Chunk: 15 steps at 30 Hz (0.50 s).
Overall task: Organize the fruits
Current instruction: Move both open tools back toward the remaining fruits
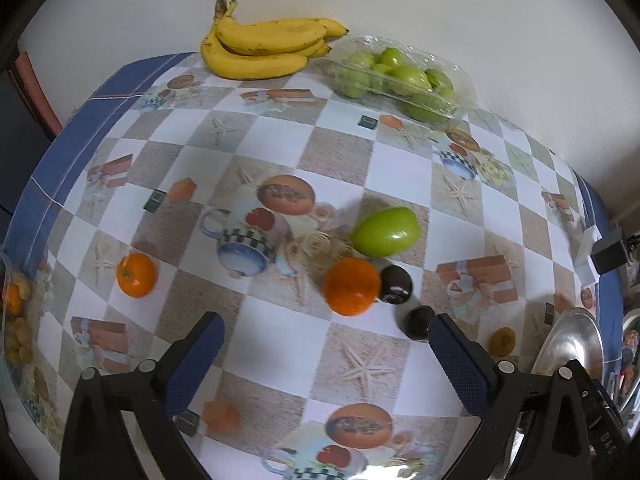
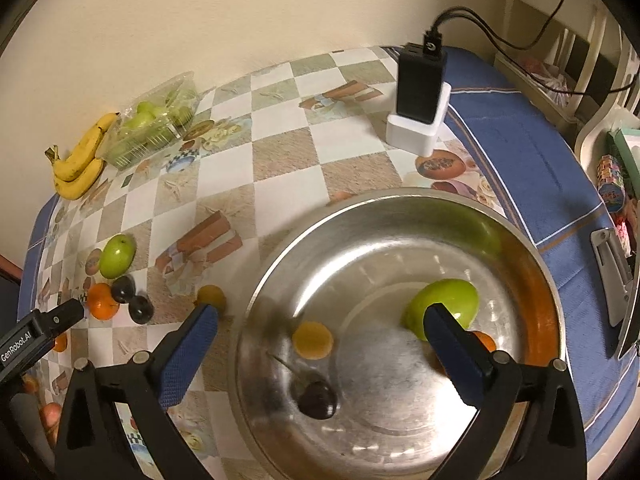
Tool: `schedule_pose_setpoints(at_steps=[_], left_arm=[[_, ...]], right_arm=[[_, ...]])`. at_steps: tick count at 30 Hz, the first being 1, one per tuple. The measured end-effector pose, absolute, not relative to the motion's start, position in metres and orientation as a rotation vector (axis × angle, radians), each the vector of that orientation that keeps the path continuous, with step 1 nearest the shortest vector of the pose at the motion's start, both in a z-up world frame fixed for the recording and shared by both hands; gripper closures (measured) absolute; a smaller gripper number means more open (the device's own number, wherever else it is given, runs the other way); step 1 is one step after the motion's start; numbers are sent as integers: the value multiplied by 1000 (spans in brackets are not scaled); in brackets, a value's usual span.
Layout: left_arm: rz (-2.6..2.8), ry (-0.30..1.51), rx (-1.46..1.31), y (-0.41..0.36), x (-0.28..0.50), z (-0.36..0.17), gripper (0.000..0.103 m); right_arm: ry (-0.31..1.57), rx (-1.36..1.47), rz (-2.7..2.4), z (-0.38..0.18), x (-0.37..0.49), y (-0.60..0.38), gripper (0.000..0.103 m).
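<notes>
My left gripper (image 1: 325, 322) hangs open over the checkered table, nothing between its fingers. Just beyond it lie an orange (image 1: 352, 286), two dark plums (image 1: 396, 284) (image 1: 418, 322) and a green apple (image 1: 386, 232). Another orange (image 1: 137, 275) sits off to the left, and a small yellow fruit (image 1: 503, 341) lies beside the steel bowl (image 1: 576, 344). My right gripper (image 2: 320, 312) is open above the bowl (image 2: 380, 264), which holds a green apple (image 2: 444, 308), a small yellow fruit (image 2: 313, 340), a dark plum (image 2: 318, 400) and an orange (image 2: 484, 340) half hidden behind the right finger.
Bananas (image 1: 260, 48) and a clear clamshell of green fruit (image 1: 400, 80) sit against the far wall. A black device on a white stand (image 2: 420, 96) stands at the back right. The table's blue border drops off at the right, with clutter beyond.
</notes>
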<state>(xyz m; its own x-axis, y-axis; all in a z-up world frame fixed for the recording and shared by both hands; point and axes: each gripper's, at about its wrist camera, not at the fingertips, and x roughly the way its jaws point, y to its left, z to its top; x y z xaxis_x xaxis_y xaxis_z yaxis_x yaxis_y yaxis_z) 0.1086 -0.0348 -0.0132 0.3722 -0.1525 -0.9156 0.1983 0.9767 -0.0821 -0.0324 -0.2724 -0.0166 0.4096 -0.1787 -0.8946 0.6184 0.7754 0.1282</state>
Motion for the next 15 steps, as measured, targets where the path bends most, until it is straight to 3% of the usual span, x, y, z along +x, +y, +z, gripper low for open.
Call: schedule_pose_setpoints(at_steps=[15], left_arm=[[-131, 1118, -14, 58, 146, -4, 0]], right_arm=[[987, 439, -385, 1, 15, -206, 1]])
